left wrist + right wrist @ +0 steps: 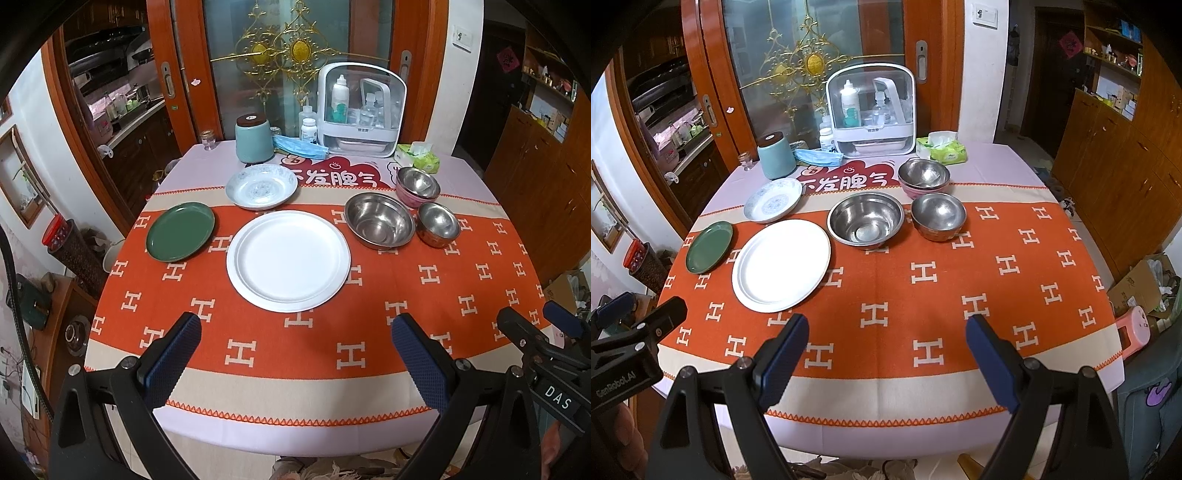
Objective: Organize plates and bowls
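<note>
— Where do the claws stand?

— The left claw [295, 354] and right claw [886, 354] both hang wide and hold nothing, above the near edge of the tabletop [923, 302].

— And the dishes?

— The white plate [288, 260] lies mid-tabletop, the green plate [180, 231] beside it toward the left edge, the patterned plate [261, 186] behind. The big steel bowl [866, 219] sits right of the white plate, with the small steel bowl [938, 216] just beside it; the pink bowl [924, 179] is behind them.

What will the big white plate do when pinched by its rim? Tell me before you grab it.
The white plate looks thin and matte, like foam, so probably very light and apt to flex. It lies flat on the tablecloth, so the fingers may struggle to get under its low rim.
</note>
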`<state>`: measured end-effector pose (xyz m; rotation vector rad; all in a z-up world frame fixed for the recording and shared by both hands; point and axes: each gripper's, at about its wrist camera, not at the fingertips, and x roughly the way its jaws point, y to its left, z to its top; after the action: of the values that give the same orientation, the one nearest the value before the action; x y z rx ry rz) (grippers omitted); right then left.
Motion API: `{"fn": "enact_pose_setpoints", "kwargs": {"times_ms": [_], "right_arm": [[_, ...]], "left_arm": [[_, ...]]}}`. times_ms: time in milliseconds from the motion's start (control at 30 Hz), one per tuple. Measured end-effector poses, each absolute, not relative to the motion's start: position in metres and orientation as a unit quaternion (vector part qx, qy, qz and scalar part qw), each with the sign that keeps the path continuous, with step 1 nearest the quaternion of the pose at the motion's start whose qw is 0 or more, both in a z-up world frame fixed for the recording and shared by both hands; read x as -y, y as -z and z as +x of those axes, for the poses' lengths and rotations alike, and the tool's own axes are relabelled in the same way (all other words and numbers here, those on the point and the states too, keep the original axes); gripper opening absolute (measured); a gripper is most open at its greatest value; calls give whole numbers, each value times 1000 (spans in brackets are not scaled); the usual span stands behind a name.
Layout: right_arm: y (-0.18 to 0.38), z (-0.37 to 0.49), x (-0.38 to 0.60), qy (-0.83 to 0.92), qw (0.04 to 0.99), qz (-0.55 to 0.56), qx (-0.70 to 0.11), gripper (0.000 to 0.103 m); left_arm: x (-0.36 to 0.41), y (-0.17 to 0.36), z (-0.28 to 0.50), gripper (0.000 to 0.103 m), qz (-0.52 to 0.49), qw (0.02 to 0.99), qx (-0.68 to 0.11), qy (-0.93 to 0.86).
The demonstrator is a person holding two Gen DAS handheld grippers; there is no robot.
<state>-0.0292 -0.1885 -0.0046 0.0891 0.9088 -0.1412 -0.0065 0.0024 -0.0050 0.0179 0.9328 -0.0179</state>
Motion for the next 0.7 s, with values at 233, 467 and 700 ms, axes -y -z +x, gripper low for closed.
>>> {"fn": "enact_pose_setpoints", "kwargs": {"times_ms": [233, 467, 700], "right_arm": [[8, -26, 182, 66, 895, 42, -440, 88], [8, -25, 182, 66, 895, 42, -440, 88], [8, -24, 184, 66, 894, 43, -440, 88]], "left_arm": [[0, 2, 0, 102, 3, 888, -460, 15], [1, 0, 2, 102, 2, 890, -455, 18], [0, 1, 2, 102, -2, 891, -454, 21]]}}
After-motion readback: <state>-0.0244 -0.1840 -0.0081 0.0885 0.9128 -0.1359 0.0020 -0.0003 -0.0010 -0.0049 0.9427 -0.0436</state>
